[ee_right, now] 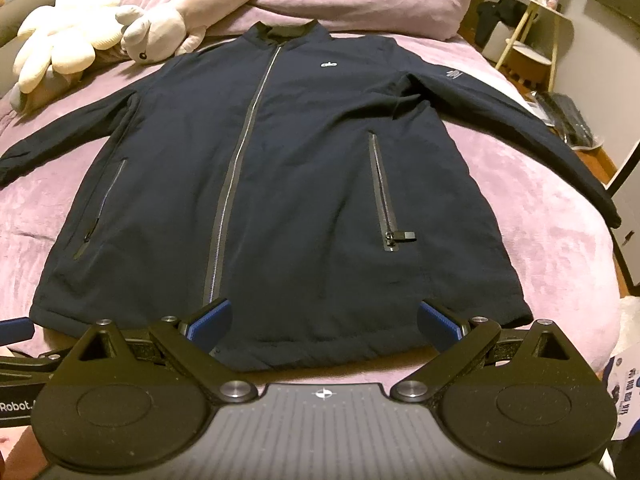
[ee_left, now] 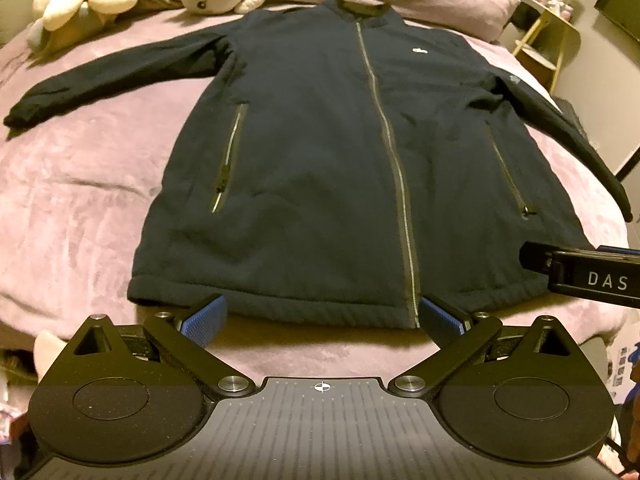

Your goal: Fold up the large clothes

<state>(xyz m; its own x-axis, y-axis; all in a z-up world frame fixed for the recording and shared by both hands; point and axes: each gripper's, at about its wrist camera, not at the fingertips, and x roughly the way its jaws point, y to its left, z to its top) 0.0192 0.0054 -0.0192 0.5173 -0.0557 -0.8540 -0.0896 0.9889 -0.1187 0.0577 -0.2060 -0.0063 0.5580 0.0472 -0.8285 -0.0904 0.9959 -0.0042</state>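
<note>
Jacket (ee_left: 340, 152) lies zipped and face up on the pink blanket (ee_left: 80, 208), collar far from me, long axis running straight away from both tools. My left gripper (ee_left: 322, 314) and right gripper (ee_right: 324, 316) hang side by side just short of the hem, all 4 fingers spread wide, gripping nothing. I judge each sleeve nearest its own-side tool

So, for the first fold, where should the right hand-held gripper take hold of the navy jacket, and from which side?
Probably at the cuff of the sleeve on the right of the navy jacket. That sleeve lies straight and flat on the pink blanket, clear of the body. Come from the outer right side, low, one finger sliding under the edge. The right hand-held gripper is open at the hem.
</note>
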